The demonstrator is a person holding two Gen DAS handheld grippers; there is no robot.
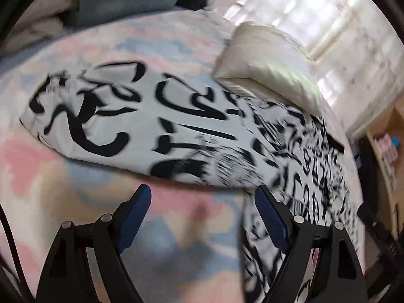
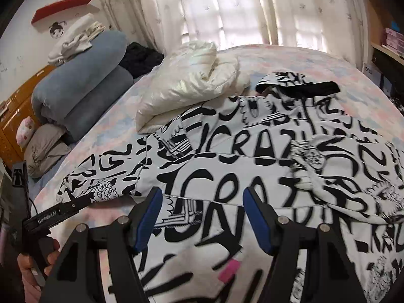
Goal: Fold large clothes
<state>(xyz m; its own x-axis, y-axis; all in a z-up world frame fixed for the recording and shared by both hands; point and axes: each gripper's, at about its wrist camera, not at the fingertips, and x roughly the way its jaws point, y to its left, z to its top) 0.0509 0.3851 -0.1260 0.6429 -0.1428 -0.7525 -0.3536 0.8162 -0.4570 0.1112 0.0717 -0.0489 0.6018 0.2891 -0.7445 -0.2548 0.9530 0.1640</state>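
The black-and-white printed garment (image 2: 252,156) lay spread across the centre and right of the right wrist frame on the pastel bedspread (image 2: 290,58), with one sleeve (image 1: 96,116) running toward the left of the left wrist frame. The left gripper (image 1: 202,197) hovered over bare bedspread at lower centre, jaws apart and holding nothing. The right gripper (image 2: 202,197) sat above the garment at lower centre, jaws likewise apart, and a cream puffy jacket (image 2: 192,83) rested at the garment's upper left edge.
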